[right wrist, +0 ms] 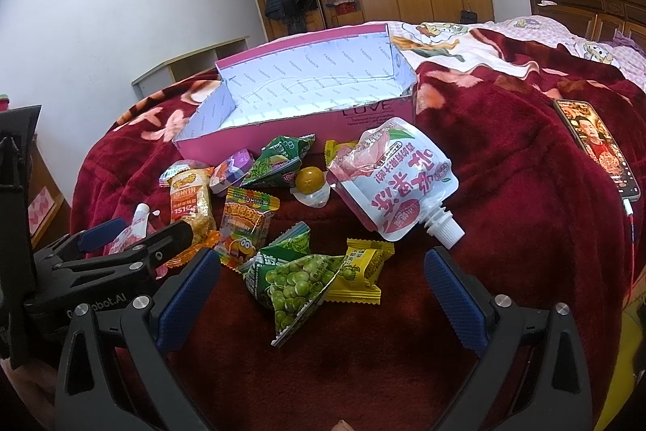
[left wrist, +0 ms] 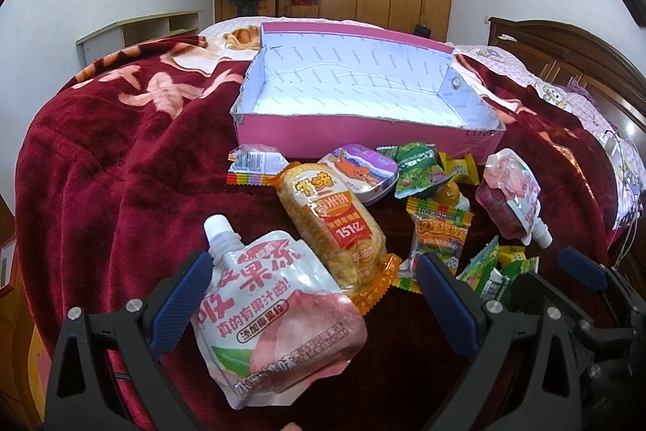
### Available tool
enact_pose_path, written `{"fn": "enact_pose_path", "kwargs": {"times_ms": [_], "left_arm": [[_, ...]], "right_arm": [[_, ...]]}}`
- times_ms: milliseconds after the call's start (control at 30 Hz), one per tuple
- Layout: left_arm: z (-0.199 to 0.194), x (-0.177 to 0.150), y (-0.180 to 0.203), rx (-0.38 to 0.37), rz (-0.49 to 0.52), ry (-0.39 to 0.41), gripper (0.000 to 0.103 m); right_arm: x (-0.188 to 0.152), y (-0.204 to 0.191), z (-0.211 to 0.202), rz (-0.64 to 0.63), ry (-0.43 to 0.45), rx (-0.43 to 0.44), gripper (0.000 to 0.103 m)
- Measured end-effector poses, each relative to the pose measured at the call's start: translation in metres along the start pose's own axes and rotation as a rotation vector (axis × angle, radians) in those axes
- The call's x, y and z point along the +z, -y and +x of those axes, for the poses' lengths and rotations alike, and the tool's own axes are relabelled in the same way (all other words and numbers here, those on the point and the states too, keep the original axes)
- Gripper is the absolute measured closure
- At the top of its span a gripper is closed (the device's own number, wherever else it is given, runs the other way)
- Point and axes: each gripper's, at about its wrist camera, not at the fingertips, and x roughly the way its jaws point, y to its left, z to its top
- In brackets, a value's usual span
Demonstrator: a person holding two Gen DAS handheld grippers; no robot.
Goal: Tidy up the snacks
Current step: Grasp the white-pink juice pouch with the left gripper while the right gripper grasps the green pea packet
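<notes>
The left gripper (left wrist: 315, 289) stands wide apart at the bottom of its view, a peach jelly pouch (left wrist: 278, 314) lying between its fingers, not pinched. The right gripper (right wrist: 323, 289) is likewise spread, over a green pea packet (right wrist: 298, 289) and a yellow candy (right wrist: 361, 271) low in the frame. The pink box (left wrist: 363, 140) sits mid-frame, behind the snacks scattered on the red blanket (left wrist: 121, 156).
</notes>
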Motion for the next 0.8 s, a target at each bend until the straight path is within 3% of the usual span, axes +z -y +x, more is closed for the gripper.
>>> {"fn": "enact_pose_path", "kwargs": {"times_ms": [200, 800], "left_arm": [[-0.004, -0.004, -0.007, -0.004, 0.001, 0.009, 0.000], [0.000, -0.019, -0.032, -0.012, -0.048, -0.068, 0.002]], "right_arm": [[-0.001, 0.000, -0.002, -0.004, 0.001, -0.002, 0.000], [-0.002, 0.002, -0.003, 0.014, -0.024, 0.008, 0.000]]}}
